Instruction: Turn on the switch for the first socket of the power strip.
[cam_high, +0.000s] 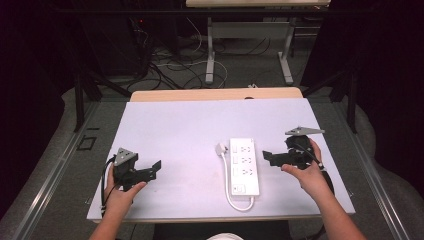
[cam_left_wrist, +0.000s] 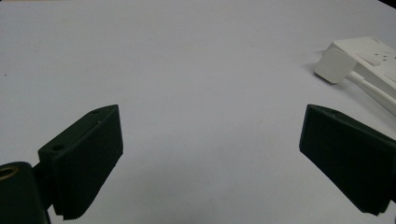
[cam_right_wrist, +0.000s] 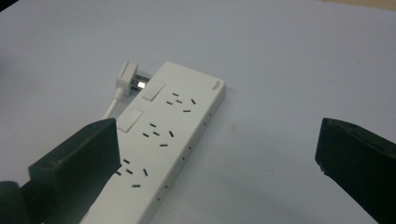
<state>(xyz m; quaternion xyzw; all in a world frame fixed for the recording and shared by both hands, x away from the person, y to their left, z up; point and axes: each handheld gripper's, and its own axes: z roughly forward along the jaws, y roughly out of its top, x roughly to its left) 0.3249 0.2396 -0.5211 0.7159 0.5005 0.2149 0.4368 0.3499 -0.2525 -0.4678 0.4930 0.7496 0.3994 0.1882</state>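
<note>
We hold the right gripper (cam_high: 266, 156) just to the right of the white power strip (cam_high: 244, 166), its jaws spread wide with nothing between them and pointing left toward the strip. In the right gripper view the same jaws frame the strip (cam_right_wrist: 163, 144) from close by: we can read its three groups of socket slots, two flat rocker switches beside the upper groups, and a small mark near its far corner, none of which the high view resolves. That view also shows the white plug (cam_right_wrist: 129, 79) lying at the strip's far left corner, its metal prongs turned toward the strip's side and seemingly touching it; whether they sit in anything we cannot tell.

The high view gives what the close views lack: the strip lies lengthwise on the white table (cam_high: 175, 130), right of centre, and its cord (cam_high: 235, 202) leaves the near end, loops, and runs back up the left side to the plug (cam_high: 221, 149).

Our left gripper (cam_high: 157, 167) rests well apart, at the table's near left, jaws likewise wide open and empty. In the left gripper view we see bare tabletop between them, and at the upper right the plug (cam_left_wrist: 334, 65) with a corner of the strip (cam_left_wrist: 369, 53) behind it.

There are no containers on the table.
</note>
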